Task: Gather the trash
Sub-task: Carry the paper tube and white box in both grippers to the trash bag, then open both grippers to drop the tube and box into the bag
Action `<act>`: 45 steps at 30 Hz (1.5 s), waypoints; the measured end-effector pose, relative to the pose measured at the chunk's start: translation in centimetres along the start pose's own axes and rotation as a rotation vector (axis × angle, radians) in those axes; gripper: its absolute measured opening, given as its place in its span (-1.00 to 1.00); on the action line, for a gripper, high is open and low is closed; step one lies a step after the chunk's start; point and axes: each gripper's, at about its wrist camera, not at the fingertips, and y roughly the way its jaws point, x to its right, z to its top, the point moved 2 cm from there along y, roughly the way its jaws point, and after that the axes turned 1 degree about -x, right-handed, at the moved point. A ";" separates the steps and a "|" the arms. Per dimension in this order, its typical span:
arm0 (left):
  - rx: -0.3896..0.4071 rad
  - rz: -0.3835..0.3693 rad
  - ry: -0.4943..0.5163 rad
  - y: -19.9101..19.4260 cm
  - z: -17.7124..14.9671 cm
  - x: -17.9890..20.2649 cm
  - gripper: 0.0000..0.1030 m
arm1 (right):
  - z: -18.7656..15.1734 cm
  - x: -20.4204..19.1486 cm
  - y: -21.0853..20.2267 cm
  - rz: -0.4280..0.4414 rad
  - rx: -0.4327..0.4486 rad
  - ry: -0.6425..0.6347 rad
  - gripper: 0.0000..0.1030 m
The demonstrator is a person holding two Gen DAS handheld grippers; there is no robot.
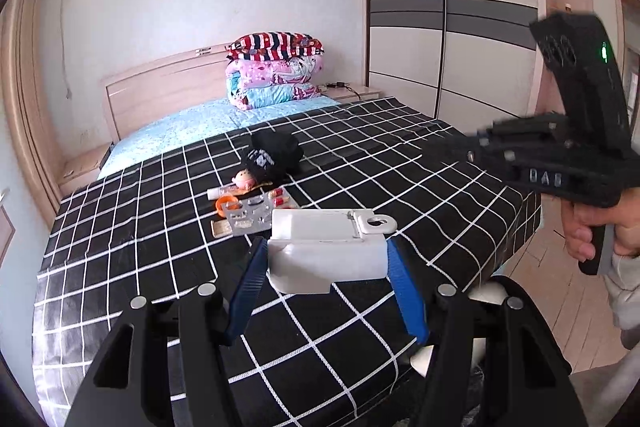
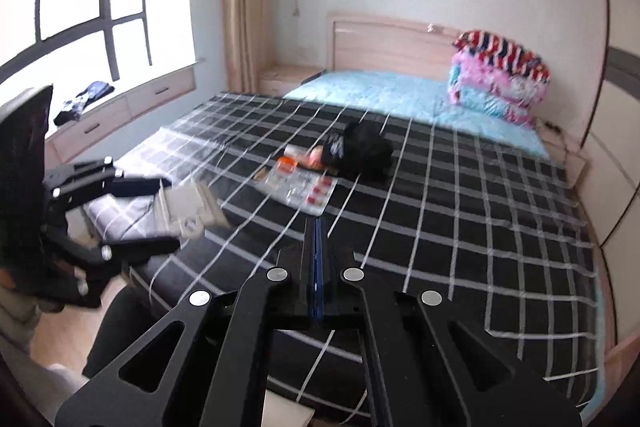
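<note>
**A:** How are the 2 grippers posed?

**B:** Both point forward and somewhat down over a bed. The left gripper [image 1: 326, 259] has its blue ribbed fingers [image 1: 404, 279] apart, clamped on the sides of a white plastic dustpan [image 1: 326, 251], a boxy, smooth-walled scoop with a flat handle ending in a hanging hole. In the right wrist view the same dustpan [image 2: 186, 211] shows blurred, held out over the bed's near corner. The right gripper [image 2: 318, 227] has its fingers pressed together with nothing between them. A bare hand [image 1: 600, 231] wraps its black pistol-style handle at the right edge of the left view.

**A:** And the trash?

**B:** It lies in a small cluster on the black bedcover [image 1: 400, 155], a smooth sheet with a white grid, just beyond the dustpan. There are silvery foil pill blister sheets [image 1: 250, 213], an orange plastic ring [image 1: 228, 205], a white tube [image 1: 222, 191] and a small round doll head [image 1: 245, 179]. A crumpled black bag [image 1: 276, 151] sits touching the far side of the cluster.

**A:** Anything behind it?

**B:** Folded quilts [image 1: 276, 71], striped and floral, stacked against the pale wooden headboard [image 1: 160, 87].
</note>
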 end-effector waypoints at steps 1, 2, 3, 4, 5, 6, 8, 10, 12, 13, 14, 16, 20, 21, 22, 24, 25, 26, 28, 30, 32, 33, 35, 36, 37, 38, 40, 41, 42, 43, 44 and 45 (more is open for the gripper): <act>-0.005 -0.001 -0.006 0.0 -0.2 -0.1 0.13 | -0.9 0.1 0.3 0.015 -0.020 0.011 -0.68; -0.009 -0.001 -0.010 0.1 -0.4 -0.2 0.13 | -1.6 0.3 0.6 0.025 -0.036 0.019 -0.16; -0.011 -0.001 -0.014 0.1 -0.6 -0.4 0.13 | -2.3 0.4 0.8 0.028 -0.047 0.025 0.03; -0.013 -0.002 -0.019 0.0 -0.7 -0.5 0.13 | -3.0 0.4 0.8 0.030 -0.056 0.027 0.06; -0.014 -0.003 -0.021 -0.1 -0.9 -0.6 0.13 | -3.5 0.4 0.8 0.035 -0.065 0.028 0.06; -0.013 -0.007 -0.023 -0.2 -1.0 -0.6 0.13 | -4.0 0.4 0.7 0.045 -0.074 0.031 0.06; -0.015 -0.021 -0.023 -0.6 -1.5 -0.5 0.13 | -4.9 0.4 0.3 0.073 -0.086 0.044 0.06; -0.025 -0.042 -0.022 -0.7 -2.0 -0.2 0.13 | -5.7 0.3 0.2 0.093 -0.111 0.058 0.06; -0.045 -0.067 -0.024 -0.9 -2.9 0.3 0.13 | -6.3 -0.1 0.0 0.097 -0.124 0.051 0.06; -0.054 -0.079 -0.024 -1.0 -3.3 0.5 0.13 | -6.3 -0.2 -0.1 0.097 -0.128 0.047 0.06; -0.062 -0.100 -0.026 -1.2 -3.9 0.8 0.13 | -6.5 -0.4 -0.2 0.100 -0.134 0.043 0.06; -0.082 -0.133 -0.025 -1.4 -4.8 1.4 0.13 | -6.8 -0.8 -0.4 0.108 -0.137 0.043 0.06; -0.123 -0.183 -0.020 -1.8 -6.5 2.4 0.13 | -7.3 -1.5 -0.7 0.125 -0.148 0.040 0.06; -0.133 -0.192 -0.019 -1.8 -7.0 2.6 0.13 | -7.4 -1.7 -0.8 0.129 -0.151 0.037 0.06; -0.142 -0.198 -0.017 -1.9 -7.4 2.8 0.13 | -7.5 -2.0 -0.8 0.132 -0.155 0.034 0.06; -0.166 -0.210 -0.021 -1.8 -8.3 3.2 0.13 | -7.8 -2.5 -0.9 0.142 -0.164 0.027 0.06; -0.178 -0.214 -0.026 -1.7 -8.7 3.2 0.13 | -8.0 -2.8 -0.9 0.150 -0.171 0.026 0.06; -0.196 -0.218 -0.033 -1.5 -9.3 3.3 0.13 | -8.2 -3.0 -0.9 0.155 -0.176 0.026 0.06; -0.212 -0.224 -0.036 -1.4 -9.9 3.5 0.13 | -8.5 -3.3 -0.8 0.160 -0.185 0.023 0.06; -0.231 -0.235 -0.038 -1.1 -10.4 3.7 0.13 | -8.8 -3.6 -0.8 0.166 -0.192 0.024 0.06; -0.249 -0.236 -0.030 -0.9 -10.8 4.0 0.13 | -9.0 -3.6 -0.8 0.170 -0.198 0.026 0.06; -0.253 -0.235 -0.025 -0.8 -10.9 4.2 0.13 | -9.0 -3.7 -0.8 0.170 -0.199 0.028 0.06; -0.265 -0.246 -0.016 -0.7 -11.0 4.4 0.13 | -9.1 -3.6 -0.9 0.169 -0.199 0.031 0.07; -0.266 -0.246 -0.013 -0.7 -11.1 4.5 0.13 | -9.1 -3.6 -0.9 0.169 -0.199 0.032 0.07; -0.267 -0.248 -0.013 -0.7 -11.0 4.6 0.15 | -9.1 -3.6 -1.0 0.168 -0.198 0.032 0.07; -0.269 -0.249 -0.013 -0.6 -11.0 4.6 0.16 | -9.1 -3.6 -1.0 0.167 -0.198 0.033 0.07; -0.270 -0.249 -0.011 -0.5 -10.9 4.7 0.16 | -9.0 -3.6 -0.9 0.167 -0.198 0.033 0.07; -0.270 -0.246 -0.014 -0.5 -10.9 4.7 0.16 | -9.0 -3.6 -0.9 0.167 -0.198 0.033 0.07; -0.270 -0.246 -0.016 -0.6 -10.8 4.7 0.16 | -9.0 -3.6 -0.9 0.168 -0.198 0.033 0.07; -0.267 -0.245 -0.018 -0.6 -10.8 4.6 0.16 | -9.0 -3.7 -0.9 0.168 -0.198 0.032 0.07; -0.262 -0.244 -0.019 -0.7 -10.6 4.6 0.16 | -8.9 -3.7 -1.0 0.168 -0.196 0.032 0.07; -0.256 -0.243 -0.021 -0.8 -10.5 4.5 0.16 | -8.8 -3.7 -1.1 0.169 -0.194 0.031 0.07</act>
